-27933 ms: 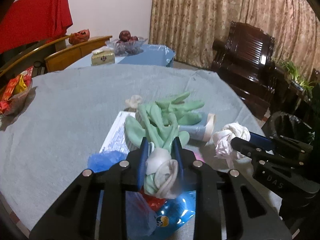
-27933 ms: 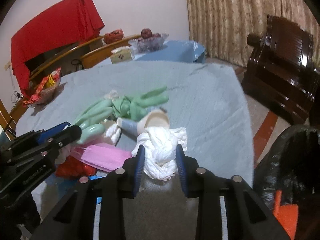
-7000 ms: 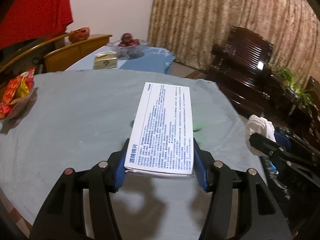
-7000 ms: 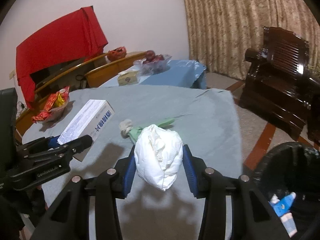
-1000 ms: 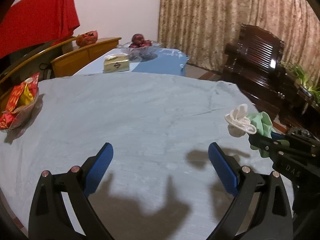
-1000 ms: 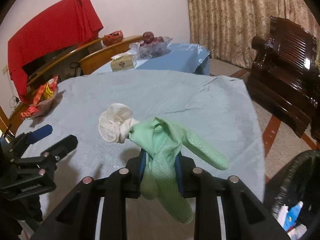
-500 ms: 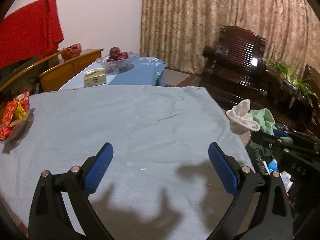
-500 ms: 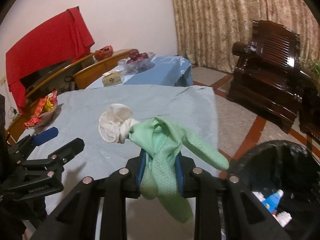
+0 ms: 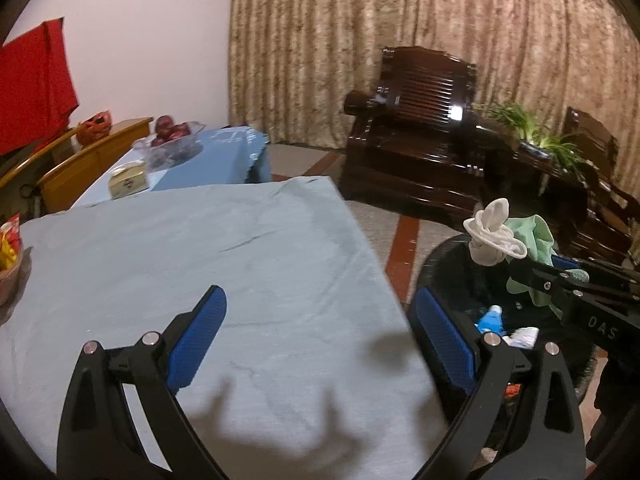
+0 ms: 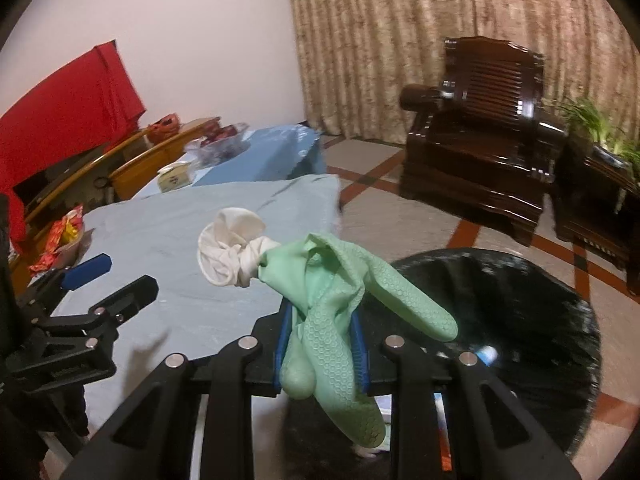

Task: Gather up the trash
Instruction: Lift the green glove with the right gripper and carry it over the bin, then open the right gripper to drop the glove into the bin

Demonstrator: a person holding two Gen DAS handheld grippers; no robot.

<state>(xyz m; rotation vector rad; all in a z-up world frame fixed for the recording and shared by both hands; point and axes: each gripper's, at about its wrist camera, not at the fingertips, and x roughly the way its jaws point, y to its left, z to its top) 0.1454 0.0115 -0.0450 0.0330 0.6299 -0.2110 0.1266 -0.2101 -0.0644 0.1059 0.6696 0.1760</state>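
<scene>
bench (image 9: 248, 264): we are seeing it filling the lower left of both views under a grey-blue cloth; we are finding no trash left on the part shown.
bin (image 10: 552, 320): we are looking at a black-lined bin on the floor at the lower right of the right view, just beside the bench edge, with a blue-capped bottle and white scraps already inside.
armchair (image 10: 480, 152): it is standing well apart at the upper right, out of our way.
glove (image 10: 332, 320): we are carrying this green rubber glove, with a white knotted cuff at its upper left end, over the near rim of the bin; one finger is sticking out to the right, another is hanging below the tongs.
right tongs (image 10: 320, 336): we are pinching them nearly closed on the middle of the glove.
left tongs (image 9: 316, 344): we are holding them wide apart and empty over the bench corner, at the lower centre of the left view.
risk, rim: we are judging that letting go this early could be draping the glove over the rim or dropping it to the floor.
risk, cling: we are guessing the textured rubber could be sticking to a pad.
risk, cuff: the heavy white end could be swinging the glove back toward the bench.
obstacles: we are seeing nothing between glove and bin mouth.
</scene>
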